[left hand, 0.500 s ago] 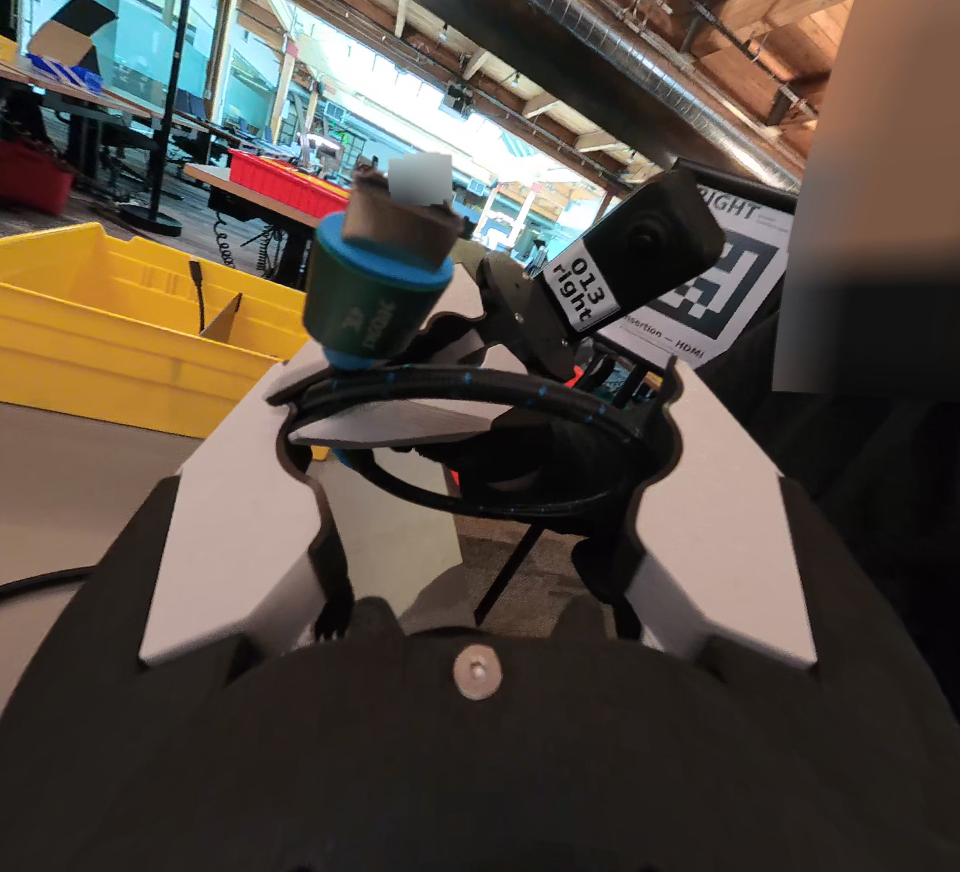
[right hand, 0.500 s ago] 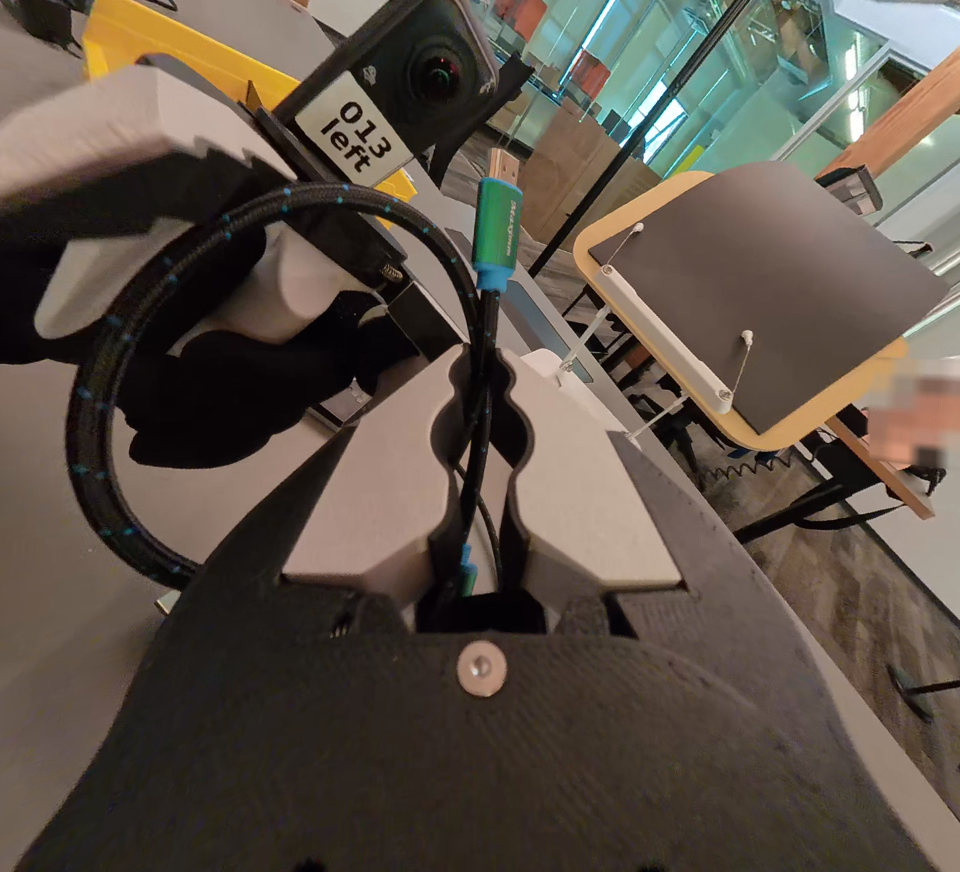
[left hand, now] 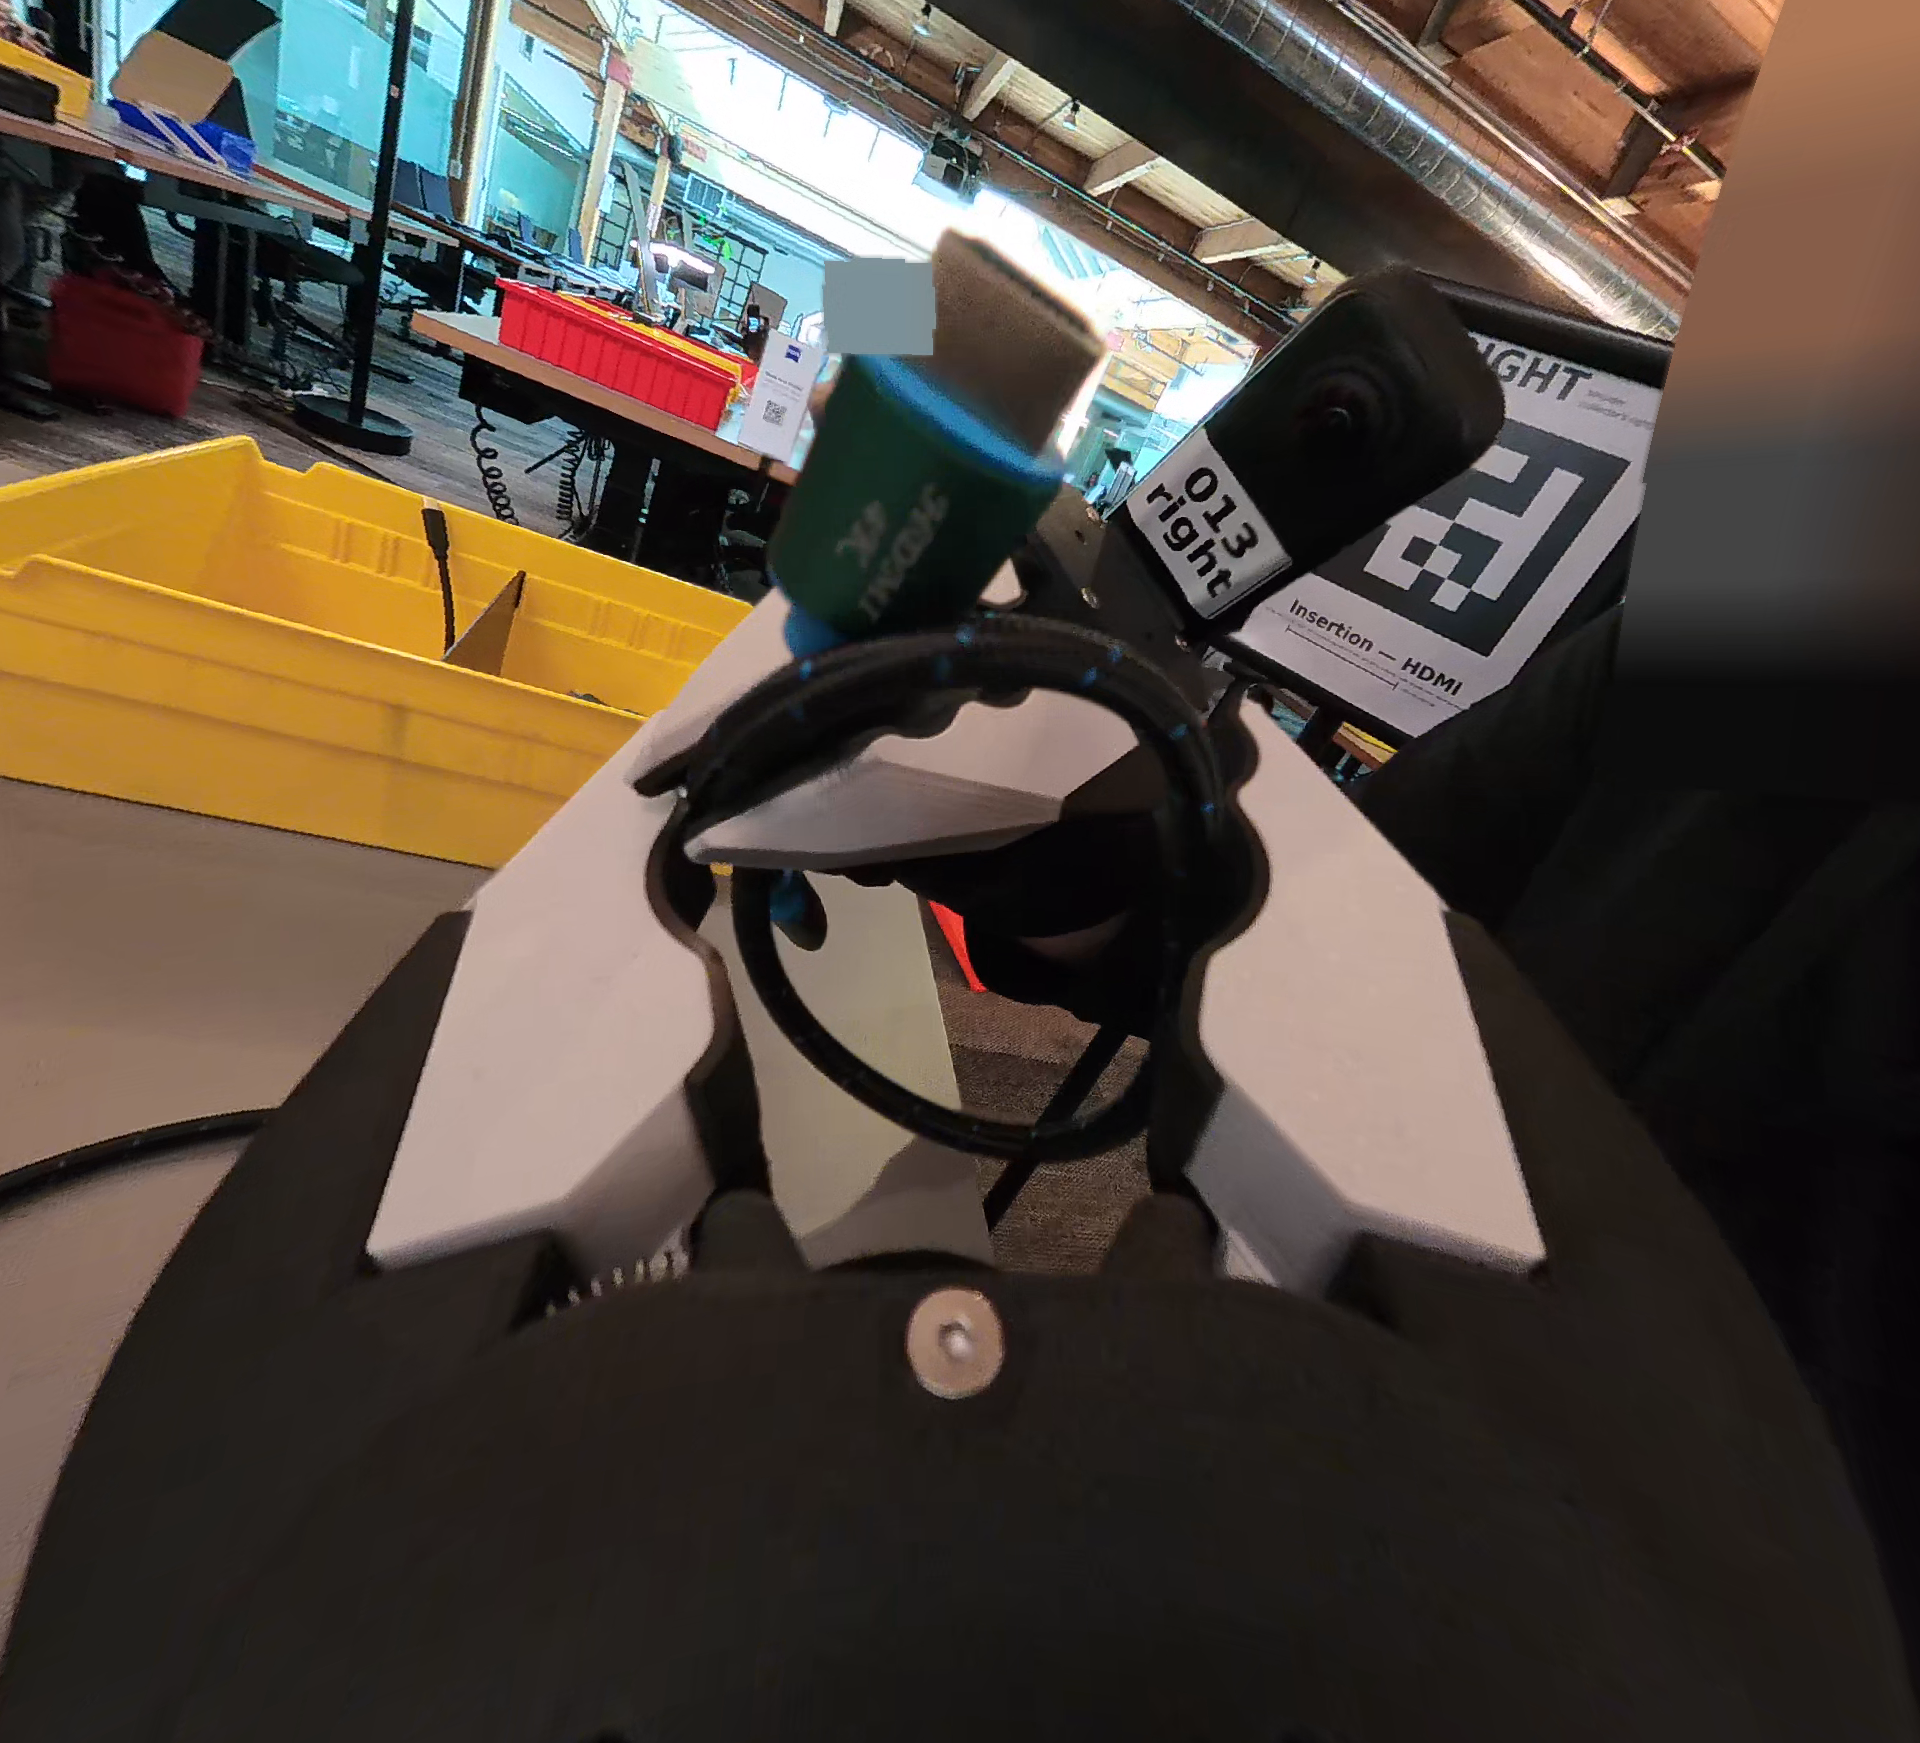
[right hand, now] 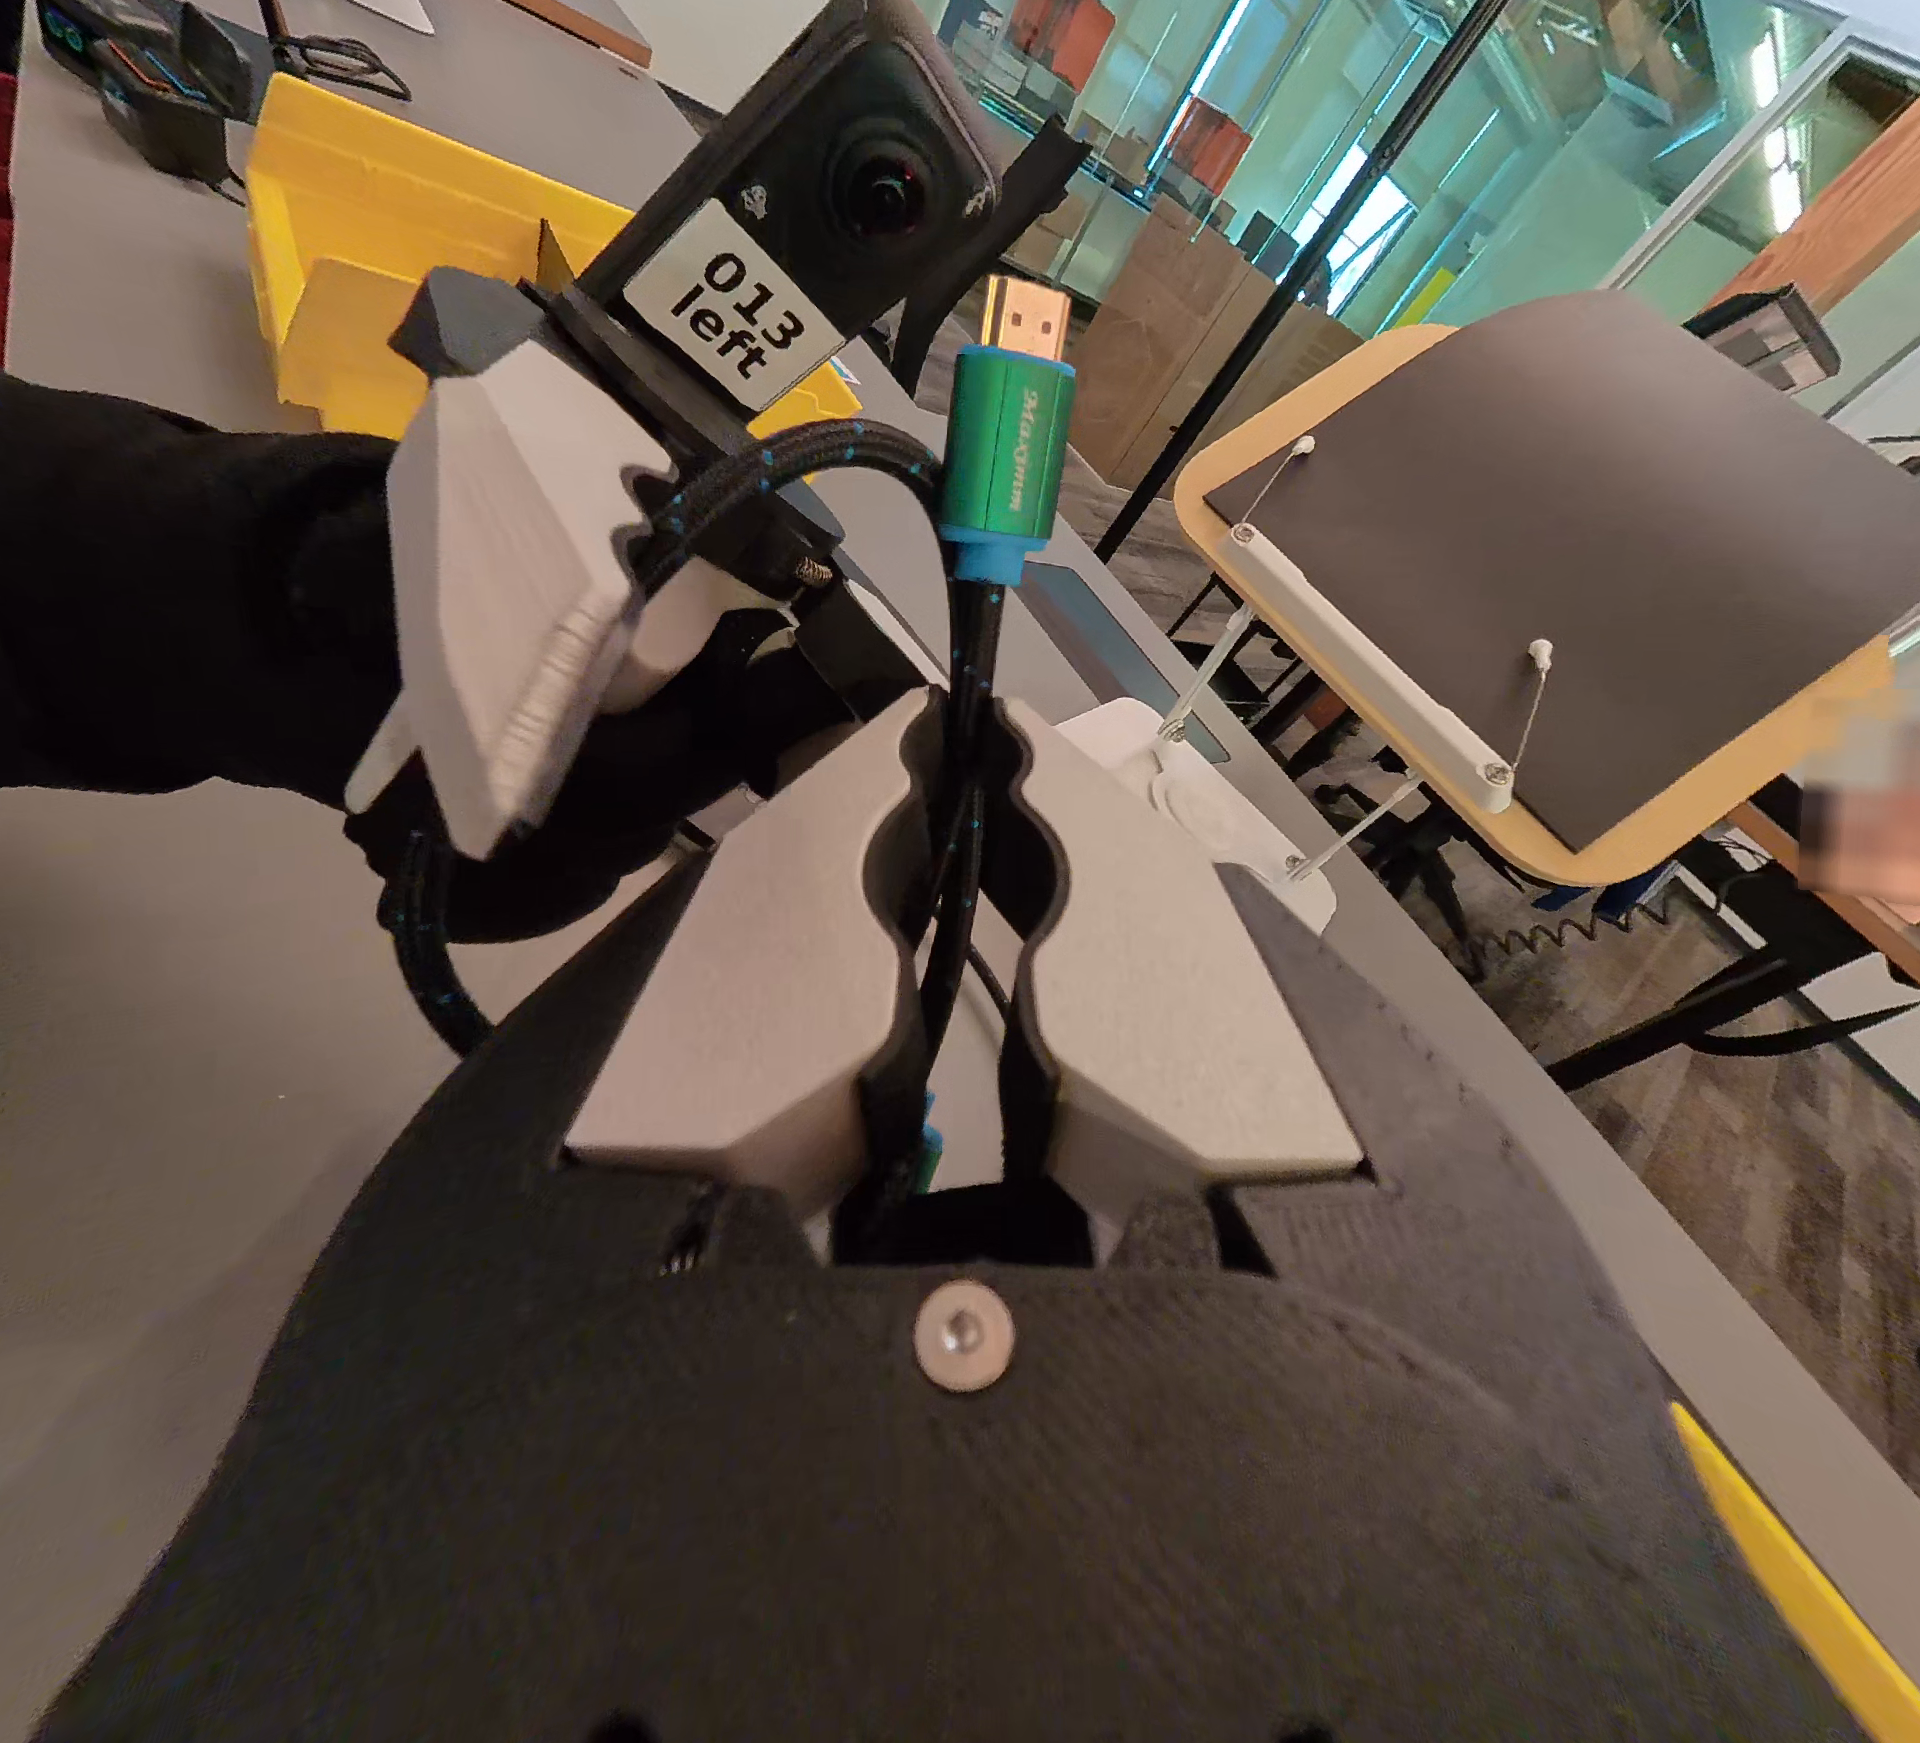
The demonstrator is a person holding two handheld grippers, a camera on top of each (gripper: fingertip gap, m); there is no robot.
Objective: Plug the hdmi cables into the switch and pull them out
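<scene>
Pinching the HDMI cable (right hand: pixel 961 758), right jaws closed — left jaws wide, second plug half-hidden.

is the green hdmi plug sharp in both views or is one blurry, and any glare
Left wrist view: the green plug is soft, too close to the lens, and bright windows behind wash out its metal tip. Right wrist view: the same plug is crisp with no glare, and straight lines bend toward the wide-angle edges.

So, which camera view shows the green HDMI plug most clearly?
The right wrist view: the green HDMI plug is sharp there, upright above the right gripper, which is shut on the braided cable below it. In the left wrist view the plug is close, tilted and blurred, with a mosaic patch beside its metal tip.
</scene>
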